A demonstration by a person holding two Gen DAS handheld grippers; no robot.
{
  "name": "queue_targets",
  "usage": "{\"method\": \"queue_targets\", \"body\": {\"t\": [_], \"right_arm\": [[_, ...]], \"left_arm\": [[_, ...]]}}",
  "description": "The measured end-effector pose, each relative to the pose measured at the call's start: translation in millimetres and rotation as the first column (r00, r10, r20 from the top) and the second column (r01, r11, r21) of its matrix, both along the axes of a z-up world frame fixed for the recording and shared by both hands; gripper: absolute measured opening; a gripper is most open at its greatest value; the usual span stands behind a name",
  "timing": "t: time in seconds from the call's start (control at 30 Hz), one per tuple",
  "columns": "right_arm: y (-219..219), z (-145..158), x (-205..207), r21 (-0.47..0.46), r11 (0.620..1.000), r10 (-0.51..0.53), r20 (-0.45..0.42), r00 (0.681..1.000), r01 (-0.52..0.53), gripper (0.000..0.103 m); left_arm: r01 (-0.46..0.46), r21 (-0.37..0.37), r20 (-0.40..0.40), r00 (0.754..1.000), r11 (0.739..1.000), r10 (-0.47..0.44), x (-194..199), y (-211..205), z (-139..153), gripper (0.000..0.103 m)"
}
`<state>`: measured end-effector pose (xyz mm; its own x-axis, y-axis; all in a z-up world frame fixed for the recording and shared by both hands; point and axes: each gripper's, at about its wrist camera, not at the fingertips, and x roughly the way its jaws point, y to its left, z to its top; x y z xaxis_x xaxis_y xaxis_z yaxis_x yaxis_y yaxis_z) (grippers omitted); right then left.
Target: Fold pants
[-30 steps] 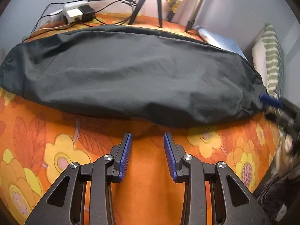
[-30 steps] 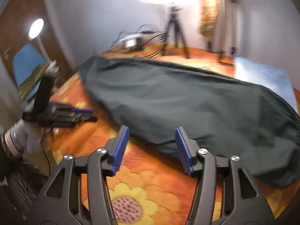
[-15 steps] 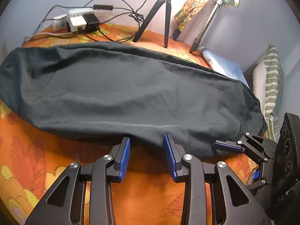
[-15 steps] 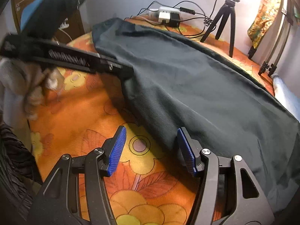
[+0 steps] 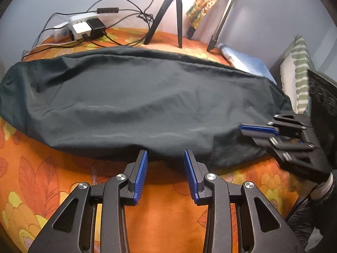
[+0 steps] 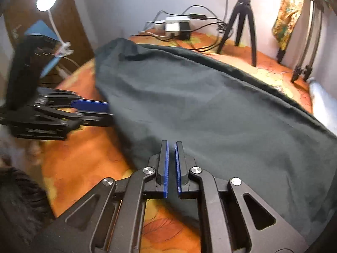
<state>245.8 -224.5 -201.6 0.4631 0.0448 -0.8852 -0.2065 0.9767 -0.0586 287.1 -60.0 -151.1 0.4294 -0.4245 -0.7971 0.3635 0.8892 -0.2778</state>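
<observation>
The dark grey pants (image 5: 147, 105) lie spread lengthwise across the orange flowered bed cover (image 5: 52, 179); they also show in the right wrist view (image 6: 210, 109). My left gripper (image 5: 165, 155) is open, its fingertips at the pants' near edge around the middle. My right gripper (image 6: 171, 145) has its jaws nearly closed on the near edge of the pants; a thin gap shows between the pads. The right gripper shows in the left wrist view (image 5: 259, 129) at the pants' right end. The left gripper shows in the right wrist view (image 6: 92, 107) at the pants' edge.
A power strip with plugs and cables (image 5: 84, 26) lies at the back of the bed. A black tripod (image 5: 168, 14) and a light stand (image 5: 221, 21) stand behind the pants. A blue cloth (image 5: 248, 63) and a striped pillow (image 5: 299, 80) lie at the right.
My right gripper has closed from wide open onto the pants' near edge. My left gripper has moved forward, so that its open fingertips reach the pants' edge.
</observation>
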Motion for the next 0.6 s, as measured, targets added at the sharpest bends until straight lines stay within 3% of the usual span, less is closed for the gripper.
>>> {"method": "queue_targets", "body": {"t": [0.03, 0.07, 0.1, 0.2, 0.33, 0.47, 0.6], "right_arm": [[1.9, -0.4, -2.1, 0.0, 1.0, 0.015, -0.011, 1.0, -0.015, 0.026], [4.7, -1.0, -6.7, -0.016, 0.999, 0.029, -0.012, 1.0, -0.029, 0.051], [8.8, -1.7, -12.7, -0.037, 0.998, 0.049, -0.004, 0.999, -0.049, 0.061], [23.4, -13.1, -24.4, -0.065, 0.99, 0.124, -0.047, 0.991, -0.127, 0.061], [31.8, -33.4, -26.1, -0.169, 0.974, 0.138, -0.083, 0.987, -0.151, 0.061], [27.7, -38.8, -19.4, -0.19, 0.974, 0.111, -0.079, 0.991, -0.125, 0.044], [24.1, -40.8, -13.5, -0.211, 0.972, 0.087, -0.073, 0.994, -0.1, 0.01]], "left_arm": [[-0.006, 0.001, -0.01, 1.0, 1.0, 0.006, 3.0, -0.7, -3.0, 0.034], [-0.011, -0.009, -0.025, 1.0, 1.0, 0.011, 7.0, -0.9, -6.1, 0.034], [-0.017, -0.018, -0.034, 0.999, 1.0, 0.016, 9.5, -0.9, -7.6, 0.034], [-0.029, -0.025, -0.035, 0.999, 0.999, 0.028, 16.4, -3.9, -7.4, 0.034], [-0.034, -0.04, -0.031, 0.999, 0.999, 0.033, 17.8, -6.3, -4.8, 0.034], [-0.045, -0.059, -0.044, 0.998, 0.997, 0.043, 22.3, -6.6, -6.2, 0.034], [-0.047, -0.074, -0.035, 0.998, 0.996, 0.045, 22.0, -8.1, -1.3, 0.033]]}}
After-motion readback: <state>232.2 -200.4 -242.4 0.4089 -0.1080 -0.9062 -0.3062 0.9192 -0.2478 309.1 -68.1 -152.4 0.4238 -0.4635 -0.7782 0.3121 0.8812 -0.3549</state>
